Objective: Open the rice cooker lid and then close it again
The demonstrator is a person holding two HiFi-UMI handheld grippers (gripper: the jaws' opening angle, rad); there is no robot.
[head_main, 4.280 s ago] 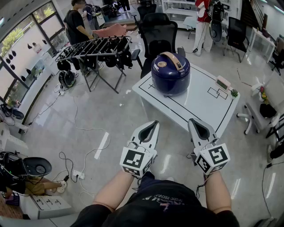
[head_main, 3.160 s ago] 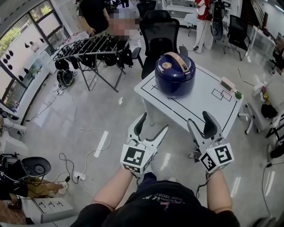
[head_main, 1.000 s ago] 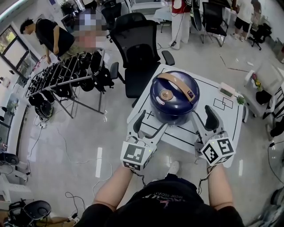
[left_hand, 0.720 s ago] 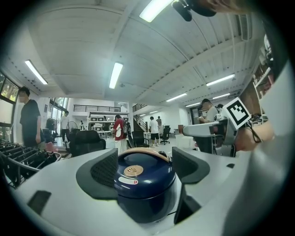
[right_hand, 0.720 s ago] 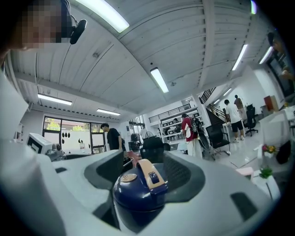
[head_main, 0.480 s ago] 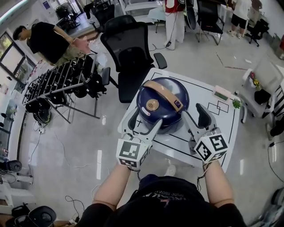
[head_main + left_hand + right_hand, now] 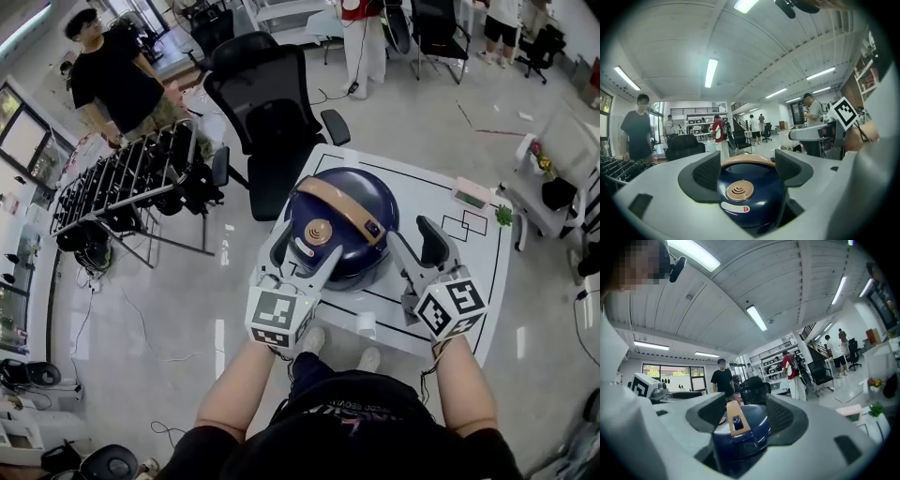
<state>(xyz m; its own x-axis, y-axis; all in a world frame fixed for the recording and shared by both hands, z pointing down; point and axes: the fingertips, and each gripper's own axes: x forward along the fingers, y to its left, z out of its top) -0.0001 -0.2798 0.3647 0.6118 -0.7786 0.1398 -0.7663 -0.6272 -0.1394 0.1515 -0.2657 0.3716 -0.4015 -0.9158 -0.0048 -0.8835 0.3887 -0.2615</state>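
Currently the rice cooker (image 7: 337,225) stands lid shut toward the left end of the white table (image 7: 473,248); opening not yet begun, judged an approach. Tan handle (image 7: 339,199) lies flat over the lid, long axis far-left to near-right in the head view. Left gripper (image 7: 740,168) and right gripper (image 7: 740,416) flank the pot, jaws wide apart, holding nothing. The handle's dark button (image 7: 736,420) faces the right gripper; next move probably calls for pressing it, if it is the release.

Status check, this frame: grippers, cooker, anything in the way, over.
Open: left gripper, right gripper, both at the rice cooker. Its lid shut, handle flat across it. Nothing held.
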